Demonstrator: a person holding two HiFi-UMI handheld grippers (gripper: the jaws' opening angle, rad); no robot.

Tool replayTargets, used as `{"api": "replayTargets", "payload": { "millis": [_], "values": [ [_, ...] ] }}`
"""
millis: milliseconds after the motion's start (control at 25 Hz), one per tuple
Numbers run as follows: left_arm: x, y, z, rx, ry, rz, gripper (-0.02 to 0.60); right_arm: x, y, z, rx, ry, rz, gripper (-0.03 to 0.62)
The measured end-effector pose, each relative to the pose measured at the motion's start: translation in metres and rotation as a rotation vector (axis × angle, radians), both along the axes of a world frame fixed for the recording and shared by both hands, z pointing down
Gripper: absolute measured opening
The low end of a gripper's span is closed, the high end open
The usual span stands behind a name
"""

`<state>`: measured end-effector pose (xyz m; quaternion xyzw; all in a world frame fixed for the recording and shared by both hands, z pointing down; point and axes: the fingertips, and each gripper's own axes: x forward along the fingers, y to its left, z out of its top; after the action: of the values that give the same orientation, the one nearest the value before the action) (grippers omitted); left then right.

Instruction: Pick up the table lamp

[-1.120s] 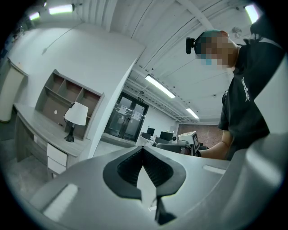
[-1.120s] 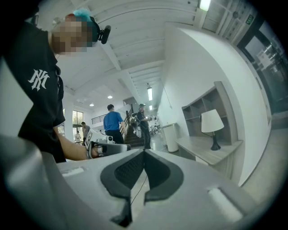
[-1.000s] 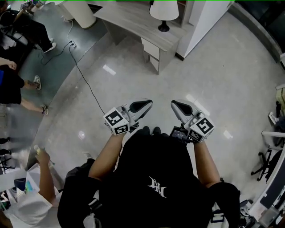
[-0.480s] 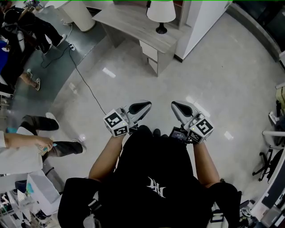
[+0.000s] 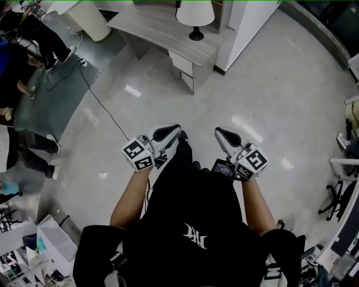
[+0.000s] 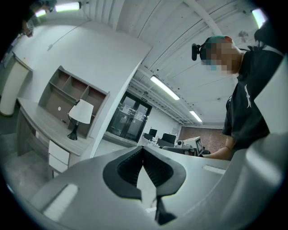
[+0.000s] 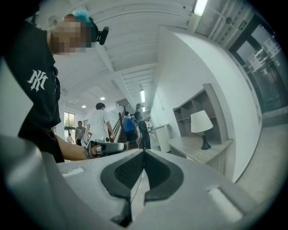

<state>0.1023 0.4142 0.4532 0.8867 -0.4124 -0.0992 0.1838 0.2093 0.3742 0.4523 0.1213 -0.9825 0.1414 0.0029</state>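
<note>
Both claws closed tight, nothing in them: left gripper (image 5: 166,133), right gripper (image 5: 225,136). Table lamp (image 5: 194,17) stands upright on the desk (image 5: 148,23) far ahead, well apart from me. Risk imo: arriving w/ jaws shut knocks the shade and tips it. Floor cable (image 5: 106,107) on the left could snag feet.

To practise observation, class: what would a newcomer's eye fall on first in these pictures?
First, the white-shaded table lamp standing on the grey desk at the top of the head view. Next, the left hand-held gripper and right hand-held gripper, both shut and empty, held out over the pale floor, well short of the desk.
</note>
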Motion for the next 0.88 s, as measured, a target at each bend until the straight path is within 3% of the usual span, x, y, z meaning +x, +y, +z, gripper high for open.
{"api": "replayTargets", "payload": {
  "millis": [360, 880],
  "values": [
    [-0.043, -0.076, 0.005, -0.029, 0.047, -0.011, -0.014, -0.038, -0.072, 0.013, -0.014, 0.068, 0.019, 0.002],
    [-0.119, -0.214, 0.023, -0.053, 0.123, 0.054, -0.014, -0.135, -0.21, 0.017, 0.004, 0.131, 0.026, 0.002]
  ]
}}
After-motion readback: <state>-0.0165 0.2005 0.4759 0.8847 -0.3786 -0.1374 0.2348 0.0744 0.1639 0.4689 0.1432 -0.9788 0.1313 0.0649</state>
